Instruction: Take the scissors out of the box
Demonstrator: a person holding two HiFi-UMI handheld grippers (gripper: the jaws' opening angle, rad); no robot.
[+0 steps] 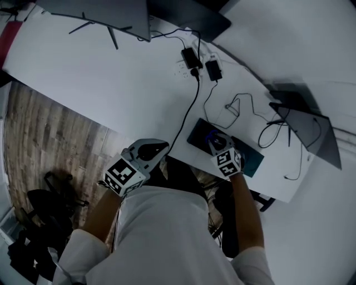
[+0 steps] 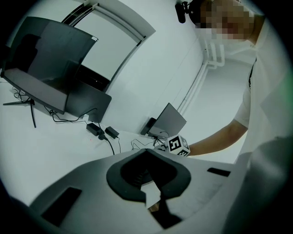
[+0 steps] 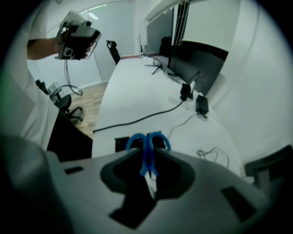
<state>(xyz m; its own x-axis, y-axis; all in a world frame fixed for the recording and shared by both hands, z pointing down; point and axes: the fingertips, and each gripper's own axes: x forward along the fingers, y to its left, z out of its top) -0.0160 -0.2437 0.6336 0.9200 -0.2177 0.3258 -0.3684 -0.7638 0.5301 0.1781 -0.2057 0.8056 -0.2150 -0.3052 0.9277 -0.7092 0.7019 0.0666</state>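
Blue scissors (image 3: 147,145) sit clenched in your right hand-held gripper (image 3: 149,154). Lift them straight up, clear of the box (image 1: 253,160), with your closed, empty left hand-held gripper (image 2: 147,153) held aside.

A white table (image 1: 100,78) carries a dark monitor (image 1: 105,14), two black power adapters (image 1: 189,56) and loose cables (image 1: 189,111). A wooden floor (image 1: 44,133) lies beside it.
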